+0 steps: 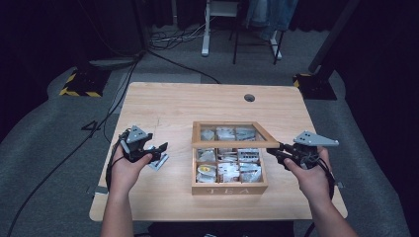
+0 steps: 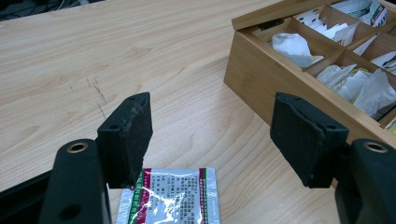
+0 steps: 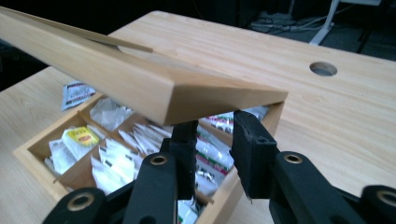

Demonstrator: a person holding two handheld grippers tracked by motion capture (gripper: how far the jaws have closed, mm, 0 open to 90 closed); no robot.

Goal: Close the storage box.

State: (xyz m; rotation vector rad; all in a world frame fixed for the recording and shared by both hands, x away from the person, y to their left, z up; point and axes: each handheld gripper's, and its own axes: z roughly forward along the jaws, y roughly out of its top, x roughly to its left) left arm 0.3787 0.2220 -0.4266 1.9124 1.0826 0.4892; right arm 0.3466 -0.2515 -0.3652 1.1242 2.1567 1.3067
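A wooden tea box (image 1: 230,188) marked TEA stands mid-table, its compartments full of tea packets. Its glass-paned lid (image 1: 230,143) is tilted up off the box. My right gripper (image 1: 276,148) reaches in at the lid's right edge. In the right gripper view the jaws (image 3: 215,128) stand close together under the lid's side rail (image 3: 140,86), their tips hidden behind it. My left gripper (image 1: 160,150) hovers open left of the box (image 2: 261,79). A red-and-green printed foil packet (image 2: 173,196) lies flat on the table just below its jaws (image 2: 212,135), untouched.
A round cable hole (image 1: 249,98) sits in the table's far side. Bare wood stretches behind and left of the box. Cables and stand feet (image 1: 84,81) lie on the grey floor beyond the table.
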